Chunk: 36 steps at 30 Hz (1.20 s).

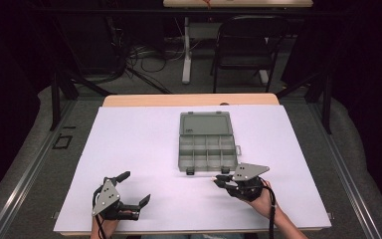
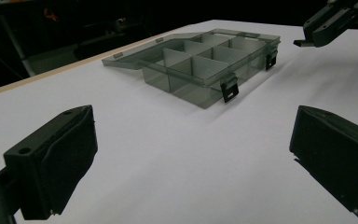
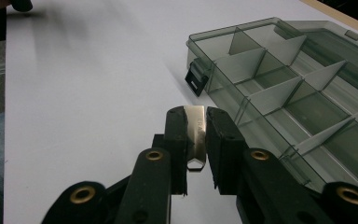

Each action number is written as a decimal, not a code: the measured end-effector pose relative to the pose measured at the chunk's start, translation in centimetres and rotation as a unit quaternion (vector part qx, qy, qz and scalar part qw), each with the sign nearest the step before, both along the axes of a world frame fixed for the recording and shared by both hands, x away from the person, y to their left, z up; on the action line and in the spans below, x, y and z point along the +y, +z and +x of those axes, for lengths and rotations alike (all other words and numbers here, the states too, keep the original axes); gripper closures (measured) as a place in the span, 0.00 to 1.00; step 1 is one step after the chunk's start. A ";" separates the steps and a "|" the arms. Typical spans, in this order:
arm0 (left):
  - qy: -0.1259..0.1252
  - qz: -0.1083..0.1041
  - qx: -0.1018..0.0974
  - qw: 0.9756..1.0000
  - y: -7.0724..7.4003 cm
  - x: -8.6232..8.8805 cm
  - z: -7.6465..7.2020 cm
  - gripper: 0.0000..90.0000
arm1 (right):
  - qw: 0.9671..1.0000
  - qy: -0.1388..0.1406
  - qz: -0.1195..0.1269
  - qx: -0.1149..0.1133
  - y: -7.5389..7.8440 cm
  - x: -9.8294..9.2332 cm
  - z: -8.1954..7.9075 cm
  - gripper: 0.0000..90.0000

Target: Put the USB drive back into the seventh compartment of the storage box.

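A smoky clear plastic compartment box (image 1: 208, 154) lies open in the middle of the white sheet (image 1: 139, 144), its lid (image 1: 205, 123) folded flat behind it and its compartments (image 3: 317, 107) bare. Two black latches (image 2: 229, 88) hang at its front edge. My right gripper (image 1: 220, 181) sits just before the box's near right corner, shut on a small flat silver metal piece (image 3: 197, 128) that stands upright between the pads. My left gripper (image 1: 135, 187) rests at the near left of the sheet, jaws wide open with nothing between them (image 2: 191, 158). Its camera sees the right gripper (image 2: 310, 39) beside the box.
The wooden table edge (image 1: 189, 99) runs behind the sheet. A black folding chair (image 1: 248, 45) and a table leg with cables (image 1: 186, 55) stand on the floor beyond. Bare white sheet spreads left of the box and between the two grippers.
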<state>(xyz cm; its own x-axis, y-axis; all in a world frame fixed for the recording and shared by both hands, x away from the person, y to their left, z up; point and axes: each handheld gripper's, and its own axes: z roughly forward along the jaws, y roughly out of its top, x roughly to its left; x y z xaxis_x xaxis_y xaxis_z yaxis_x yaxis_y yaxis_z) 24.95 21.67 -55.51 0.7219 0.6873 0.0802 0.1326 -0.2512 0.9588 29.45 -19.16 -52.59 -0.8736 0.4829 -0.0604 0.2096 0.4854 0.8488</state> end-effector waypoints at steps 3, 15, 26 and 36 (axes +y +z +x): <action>0.000 0.002 0.002 1.000 0.0 0.0 0.0 0.01 | 1.000 -0.003 0.000 0.001 0.0 -0.1 0.1 0.88; 0.001 0.003 0.000 1.000 0.0 0.0 0.0 0.01 | 1.000 -0.016 0.004 -0.004 0.4 -0.4 0.3 0.88; 0.003 0.003 -0.001 1.000 0.0 0.0 0.0 0.02 | 0.999 -0.031 0.010 -0.011 1.1 -0.5 0.7 0.88; 0.001 0.003 -0.001 1.000 0.0 -0.1 -0.1 0.02 | 0.999 -0.041 0.010 -0.014 1.3 -0.4 1.3 0.88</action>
<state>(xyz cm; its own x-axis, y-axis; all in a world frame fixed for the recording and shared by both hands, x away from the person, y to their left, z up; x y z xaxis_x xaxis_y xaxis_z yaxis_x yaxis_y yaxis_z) 24.86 21.58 -55.51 0.7204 0.6883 0.0853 0.1312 -0.2559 0.9578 30.76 -19.57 -51.26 -0.8290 0.5543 -0.0742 0.2236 0.4502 0.8645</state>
